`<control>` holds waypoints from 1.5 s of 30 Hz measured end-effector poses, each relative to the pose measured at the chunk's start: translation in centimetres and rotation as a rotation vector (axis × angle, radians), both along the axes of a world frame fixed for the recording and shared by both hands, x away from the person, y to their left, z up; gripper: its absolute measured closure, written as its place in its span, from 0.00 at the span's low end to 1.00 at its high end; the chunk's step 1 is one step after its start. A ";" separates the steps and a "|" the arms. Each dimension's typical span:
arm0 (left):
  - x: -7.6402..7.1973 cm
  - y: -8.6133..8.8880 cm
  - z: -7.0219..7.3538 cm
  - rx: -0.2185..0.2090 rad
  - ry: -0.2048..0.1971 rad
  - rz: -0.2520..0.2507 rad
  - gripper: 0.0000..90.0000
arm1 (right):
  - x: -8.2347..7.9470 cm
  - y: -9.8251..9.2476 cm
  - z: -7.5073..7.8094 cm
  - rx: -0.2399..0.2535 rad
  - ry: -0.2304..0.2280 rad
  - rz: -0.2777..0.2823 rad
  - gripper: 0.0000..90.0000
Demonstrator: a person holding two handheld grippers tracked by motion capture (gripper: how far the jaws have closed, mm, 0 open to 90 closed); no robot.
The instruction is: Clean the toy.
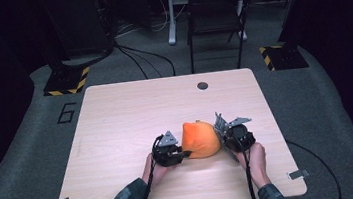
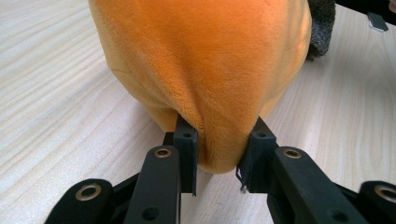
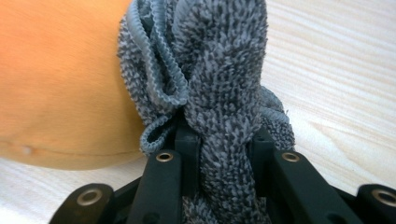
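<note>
An orange plush thing [image 1: 199, 139] lies on the wooden table [image 1: 131, 114] between the two hands. My left gripper [image 1: 184, 154] is at its left side, and in the left gripper view its jaws pinch a fold of the orange plush [image 2: 205, 65]; left gripper [image 2: 219, 156] shut on it. My right gripper [image 1: 225, 136] is at the plush's right side. In the right gripper view a grey knitted cloth [image 3: 219, 79] is bunched between the jaws, right gripper [image 3: 224, 144] shut on it, with the orange plush [image 3: 60, 79] just to its left.
A round cable hole [image 1: 202, 85] sits near the table's far edge. A black chair [image 1: 215, 14] stands beyond the table on the grey floor. Tape marks [image 1: 298, 173] lie at the near corners. Bare table top spreads to the left and far side.
</note>
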State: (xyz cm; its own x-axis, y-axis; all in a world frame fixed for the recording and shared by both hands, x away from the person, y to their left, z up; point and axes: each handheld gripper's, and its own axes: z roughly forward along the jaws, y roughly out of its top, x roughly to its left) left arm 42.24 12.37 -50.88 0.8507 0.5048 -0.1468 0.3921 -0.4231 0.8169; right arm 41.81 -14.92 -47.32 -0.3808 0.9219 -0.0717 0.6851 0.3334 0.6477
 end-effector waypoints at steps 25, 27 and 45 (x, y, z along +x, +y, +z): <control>0.0 0.0 -0.1 0.008 0.002 -0.001 0.79 | -2.1 3.9 2.9 -0.059 -0.119 0.117 0.83; 0.0 0.0 -0.1 0.014 -0.023 -0.011 0.76 | -1.9 3.6 2.7 -0.047 -0.112 0.125 0.83; -0.6 0.5 -0.5 0.224 -0.371 -0.122 0.18 | -1.5 3.2 2.4 -0.047 -0.105 0.124 0.83</control>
